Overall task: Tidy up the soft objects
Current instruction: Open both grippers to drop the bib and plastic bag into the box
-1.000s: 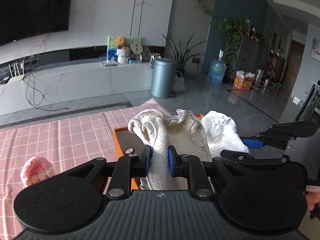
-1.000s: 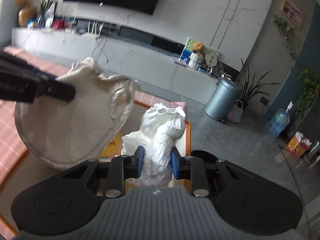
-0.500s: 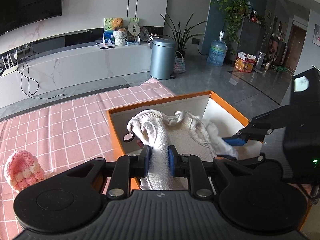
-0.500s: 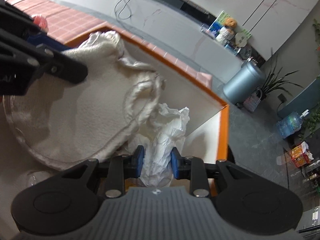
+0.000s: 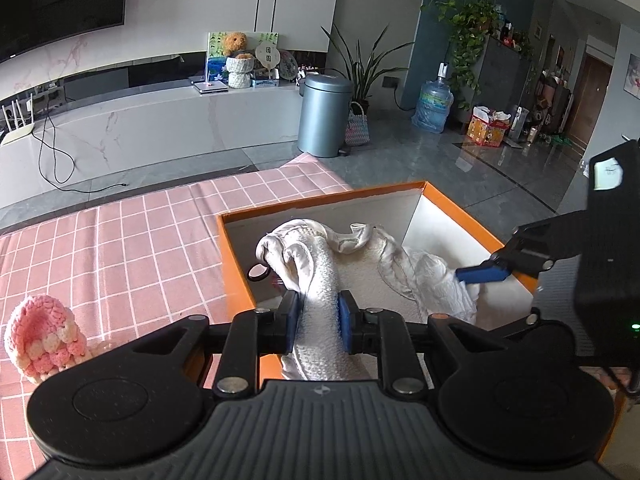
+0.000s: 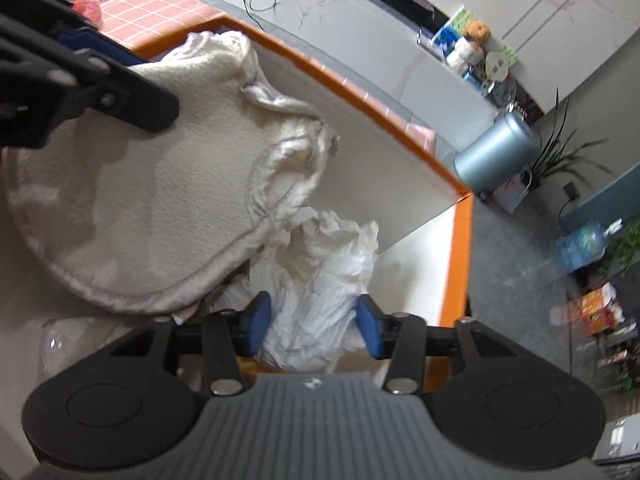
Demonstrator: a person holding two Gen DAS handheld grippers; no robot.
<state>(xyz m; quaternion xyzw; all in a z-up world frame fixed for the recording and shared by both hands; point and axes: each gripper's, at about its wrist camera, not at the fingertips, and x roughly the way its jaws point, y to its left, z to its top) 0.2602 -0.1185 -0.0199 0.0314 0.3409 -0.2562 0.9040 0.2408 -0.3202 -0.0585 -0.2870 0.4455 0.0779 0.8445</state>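
Cream terry-cloth towel with a satin hem [image 5: 320, 280], bunched and soft, hangs pinched in the left gripper [image 5: 318, 322], whose blue pads are narrow and pressed into a rolled fold of it; most of the cloth sags inside the orange-rimmed white cardboard box [image 5: 460, 216] on the pink checked tablecloth [image 5: 120, 248]. Crumpled white tissue-like wad [image 6: 324, 280] sits in the box's near corner, just beside the towel and partly under its edge. Right gripper [image 6: 314, 320] has just been opening: its jaws stand wide with the wad between them, pads barely on it, so it reads as let go. Risks: towel's loose hem could drape over the box rim if released with the fold held this high; it could also smother the wad and spring back up, being unfolded. The opened right jaws could snag tissue on withdrawal and drag it out. Towel's long axis runs away from the left gripper toward the box's far wall, hem end pointing farthest. Pink-and-white crocheted piece [image 5: 44, 340] lies outside the box on the cloth, not yet stowed.
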